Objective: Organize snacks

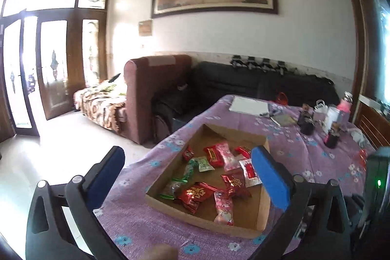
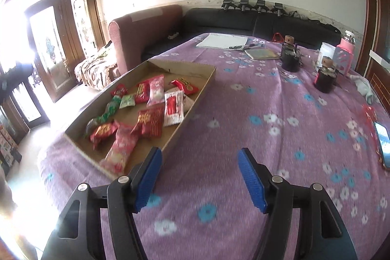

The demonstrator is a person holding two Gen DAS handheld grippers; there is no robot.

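Observation:
A shallow cardboard tray (image 1: 234,132) (image 2: 195,70) lies on the purple flowered tablecloth and holds several wrapped snacks: red packets (image 1: 195,194) (image 2: 150,122), pink packets (image 1: 223,211) (image 2: 119,150) and green candies (image 1: 202,163) (image 2: 108,112). My left gripper (image 1: 190,177) is open and empty, held above the tray's near end with its fingers on either side. My right gripper (image 2: 199,177) is open and empty over bare cloth, just right of the tray's near corner.
Two dark jars (image 2: 324,76) (image 2: 290,55), a pink bottle (image 2: 345,55), a white notepad (image 2: 221,40), a booklet (image 2: 262,54) and a phone (image 2: 382,140) lie on the table's far and right side. Sofas (image 1: 256,87) stand behind the table. The table's edge runs along the left.

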